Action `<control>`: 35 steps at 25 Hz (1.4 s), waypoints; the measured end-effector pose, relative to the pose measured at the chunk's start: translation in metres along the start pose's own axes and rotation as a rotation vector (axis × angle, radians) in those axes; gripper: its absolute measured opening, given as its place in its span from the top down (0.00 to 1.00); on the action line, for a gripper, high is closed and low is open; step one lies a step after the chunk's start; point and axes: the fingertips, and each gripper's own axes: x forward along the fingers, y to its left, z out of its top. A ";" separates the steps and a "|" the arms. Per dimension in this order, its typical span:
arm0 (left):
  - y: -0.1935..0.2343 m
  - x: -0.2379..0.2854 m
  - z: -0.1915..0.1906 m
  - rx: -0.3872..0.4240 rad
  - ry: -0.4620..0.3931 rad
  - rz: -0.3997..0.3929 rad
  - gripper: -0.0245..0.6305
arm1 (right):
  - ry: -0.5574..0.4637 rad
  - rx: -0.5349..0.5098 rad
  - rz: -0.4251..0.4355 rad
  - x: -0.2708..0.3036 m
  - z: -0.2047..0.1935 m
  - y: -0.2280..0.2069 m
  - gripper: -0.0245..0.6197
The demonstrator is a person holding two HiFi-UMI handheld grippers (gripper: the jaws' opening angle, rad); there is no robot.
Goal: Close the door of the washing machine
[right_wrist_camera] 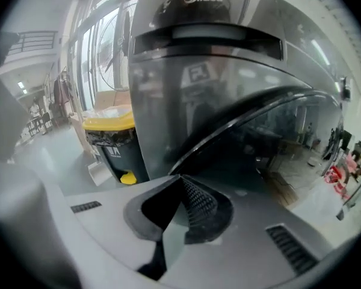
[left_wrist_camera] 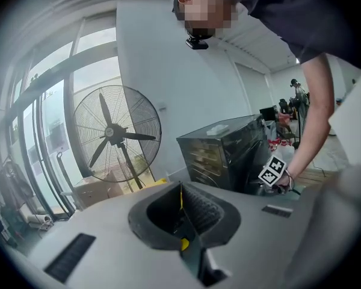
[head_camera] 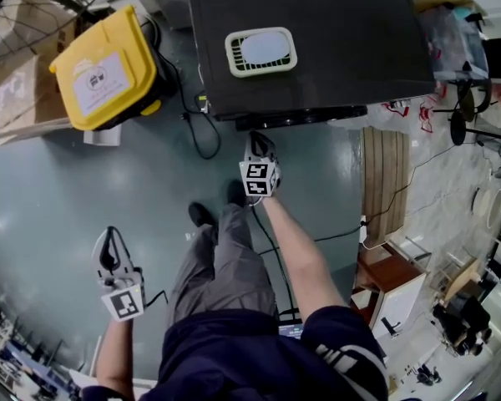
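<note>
The dark washing machine (head_camera: 317,48) stands at the top of the head view, and its front fills the right gripper view (right_wrist_camera: 198,71). Its round glass door (right_wrist_camera: 271,137) has a dark curved rim and shows as a dark strip (head_camera: 305,118) along the machine's front. I cannot tell whether the door is latched. My right gripper (head_camera: 257,147) is shut and empty, with its tips (right_wrist_camera: 182,180) at the door's lower left rim, touching or nearly so. My left gripper (head_camera: 110,245) hangs over the floor at the lower left, shut on nothing (left_wrist_camera: 181,188), far from the machine (left_wrist_camera: 228,155).
A yellow-lidded bin (head_camera: 108,69) stands left of the machine, with cardboard boxes (head_camera: 17,48) beside it. A white slotted tray (head_camera: 261,51) lies on the machine's top. A black cable (head_camera: 202,136) loops on the floor. A big fan (left_wrist_camera: 116,134) stands by the windows. Wooden boards (head_camera: 384,182) lie to the right.
</note>
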 end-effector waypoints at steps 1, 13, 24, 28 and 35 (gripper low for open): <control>-0.001 0.002 0.005 0.000 -0.018 -0.005 0.92 | -0.022 0.000 0.007 -0.006 0.005 0.000 0.93; -0.006 0.011 0.071 -0.035 -0.158 -0.059 0.92 | -0.312 -0.008 0.074 -0.128 0.121 0.021 0.93; 0.000 0.008 0.149 -0.066 -0.292 -0.075 0.92 | -0.554 0.007 0.136 -0.246 0.261 0.028 0.93; 0.006 0.005 0.168 -0.094 -0.328 -0.069 0.92 | -0.576 0.003 0.151 -0.271 0.288 0.031 0.93; 0.024 0.001 0.196 -0.125 -0.392 -0.057 0.92 | -0.621 -0.024 0.167 -0.312 0.335 0.043 0.93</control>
